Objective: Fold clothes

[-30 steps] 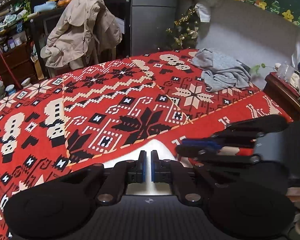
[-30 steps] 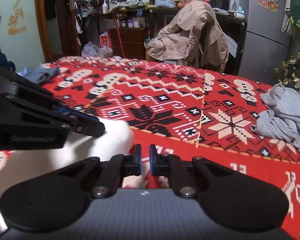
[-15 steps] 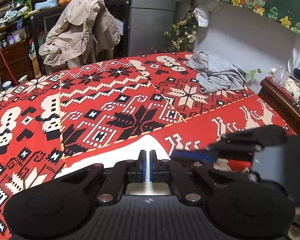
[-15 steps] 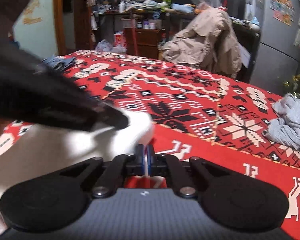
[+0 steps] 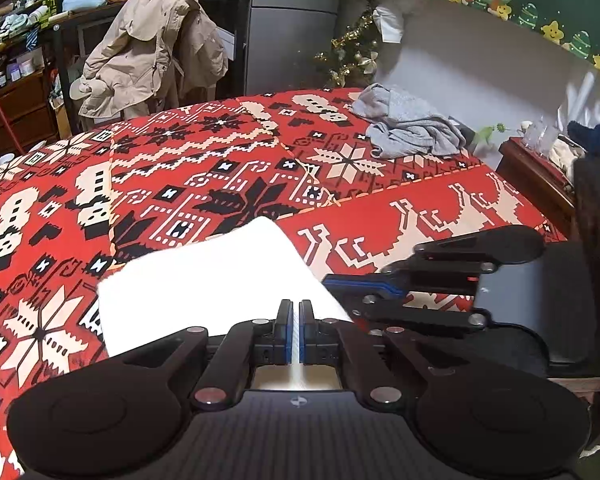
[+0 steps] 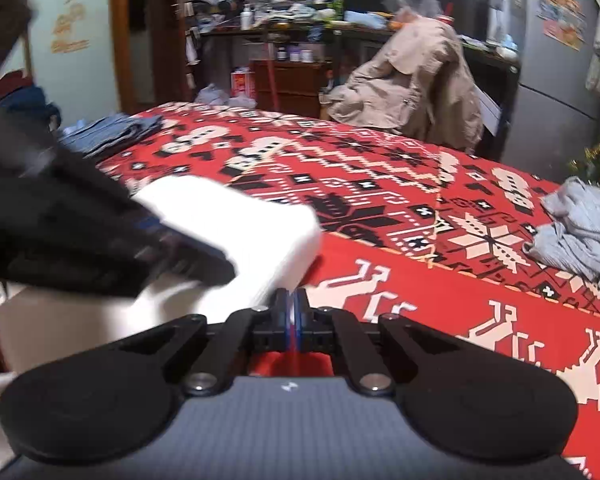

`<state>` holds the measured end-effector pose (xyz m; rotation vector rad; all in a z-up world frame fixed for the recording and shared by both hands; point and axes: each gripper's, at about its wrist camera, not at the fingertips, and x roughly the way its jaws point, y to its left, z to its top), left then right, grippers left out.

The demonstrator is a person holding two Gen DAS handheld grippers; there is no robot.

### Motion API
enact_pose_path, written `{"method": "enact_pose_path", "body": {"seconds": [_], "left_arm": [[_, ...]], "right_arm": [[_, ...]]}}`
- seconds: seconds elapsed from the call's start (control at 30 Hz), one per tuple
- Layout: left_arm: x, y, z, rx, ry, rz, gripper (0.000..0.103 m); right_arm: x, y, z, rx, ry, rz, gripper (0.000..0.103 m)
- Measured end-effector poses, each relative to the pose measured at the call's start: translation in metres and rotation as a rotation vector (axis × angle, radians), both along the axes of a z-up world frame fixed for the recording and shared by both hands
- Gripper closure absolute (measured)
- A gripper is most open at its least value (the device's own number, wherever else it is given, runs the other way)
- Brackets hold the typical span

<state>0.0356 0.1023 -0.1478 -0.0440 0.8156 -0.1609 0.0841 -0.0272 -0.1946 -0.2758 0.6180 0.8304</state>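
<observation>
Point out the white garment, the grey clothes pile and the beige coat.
white garment (image 5: 204, 276), left wrist view, middle of its flat top.
grey clothes pile (image 5: 410, 128), left wrist view, centre of the heap.
beige coat (image 6: 412, 80), right wrist view, its draped back.

Both wrist views look low across the red bedspread (image 5: 220, 168), sharing it.

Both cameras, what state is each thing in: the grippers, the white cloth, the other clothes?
Left gripper: shut on white cloth.
Right gripper: shut on white cloth.
White cloth: folded, near edge lifted off the bedspread.
Grey garment: crumpled, unfolded.
Beige coat: draped over furniture.
Blue clothes: stacked.
</observation>
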Motion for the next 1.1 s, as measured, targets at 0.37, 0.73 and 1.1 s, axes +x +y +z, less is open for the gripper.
{"method": "enact_pose_path", "body": {"seconds": [0.37,0.73,1.1], "left_arm": [[-0.020,-0.009,0.000,0.033,-0.001,-0.017,0.103],[-0.057,-0.019,0.000,0.055,0.051,-0.084,0.103],[-0.076,-0.027,0.002,0.061,0.049,-0.116,0.101]], "right_arm": [[-0.045,-0.015,0.006,-0.033,-0.018,0.087,0.101],[-0.072,-0.024,0.012,-0.040,-0.015,0.087,0.101],[-0.097,-0.041,0.016,-0.055,-0.011,0.065,0.099]]}}
